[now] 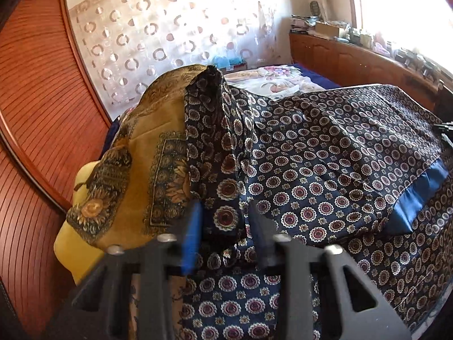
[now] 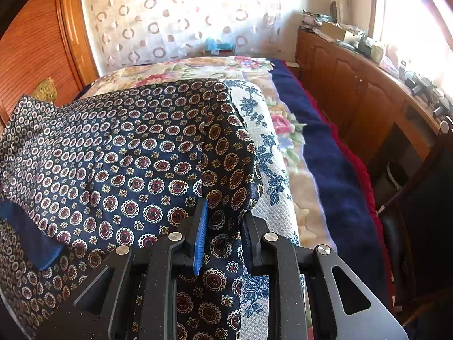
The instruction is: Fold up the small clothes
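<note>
A navy scarf [image 1: 325,153] printed with red-and-white medallions lies spread over a raised surface; it fills the right wrist view too [image 2: 119,153]. My left gripper [image 1: 225,221] is shut on a bunched fold of the scarf near its left end, which stands up in a peak. My right gripper [image 2: 225,221] is shut on the scarf's right edge, where the cloth drapes down between the fingers. A plain blue border strip [image 1: 419,198] of the scarf shows folded over, and also shows in the right wrist view [image 2: 31,238].
A mustard sunflower-print cloth [image 1: 141,170] lies over a yellow cushion [image 1: 70,243] left of the scarf. A white cloth with blue flowers [image 2: 269,153] lies under the scarf's right edge. A floral blanket bed [image 2: 286,124], wooden cabinets [image 2: 354,90] and a wooden wardrobe [image 1: 34,107] surround it.
</note>
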A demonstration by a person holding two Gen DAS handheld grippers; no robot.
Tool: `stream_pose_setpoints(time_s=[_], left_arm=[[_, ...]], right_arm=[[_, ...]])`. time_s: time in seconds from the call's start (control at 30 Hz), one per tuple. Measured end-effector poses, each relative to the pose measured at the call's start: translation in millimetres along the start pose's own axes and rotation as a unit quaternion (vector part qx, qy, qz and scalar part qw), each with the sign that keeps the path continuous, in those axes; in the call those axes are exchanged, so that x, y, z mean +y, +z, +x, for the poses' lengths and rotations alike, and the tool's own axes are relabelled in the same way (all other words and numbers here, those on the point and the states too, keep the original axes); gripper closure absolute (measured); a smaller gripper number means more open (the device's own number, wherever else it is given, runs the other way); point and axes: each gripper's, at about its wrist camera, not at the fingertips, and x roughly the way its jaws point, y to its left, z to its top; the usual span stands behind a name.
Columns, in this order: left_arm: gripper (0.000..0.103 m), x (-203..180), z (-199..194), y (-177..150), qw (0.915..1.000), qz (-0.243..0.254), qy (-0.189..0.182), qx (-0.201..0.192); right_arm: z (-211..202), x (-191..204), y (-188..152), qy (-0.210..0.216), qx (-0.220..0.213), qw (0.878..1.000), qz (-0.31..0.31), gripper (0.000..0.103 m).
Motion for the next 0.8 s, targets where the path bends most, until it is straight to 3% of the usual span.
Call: stream_pose_setpoints(time_s=[0.17,0.2,0.23,0.6,0.8], left_arm=[[0.101,3.6,-8.1,6.5,0.9998,-0.001,0.014,-0.013],[0.102,5.2,-11.5,7.3,0.9998,-0.004,0.012,-0.017],[0.102,6.6,-16.5,8.3,0.9996,-0.010,0.008,-0.024],[0.103,24.5,-83.5,8.8,0.9933,-0.061,-0.056,-0.081],[0.103,34.8,-91.8,-14.3,0.9913,-0.081,-0.062,-0.083]], right_arm=[[-0.3,-0.1,0.6,0.002,0.000,1.000,0.000,0.085],[-2.6,0.2,1.1,0.004,-0.007,1.000,-0.001,0.096],[-6.0,1.3,1.7,0.007,-0.015,1.000,-0.006,0.100],[-82.8,10.3,14.5,0.039,-0.110,0.993,-0.036,0.103],[-116.4,4.9,11.6,0.057,-0.119,0.990,-0.042,0.103]])
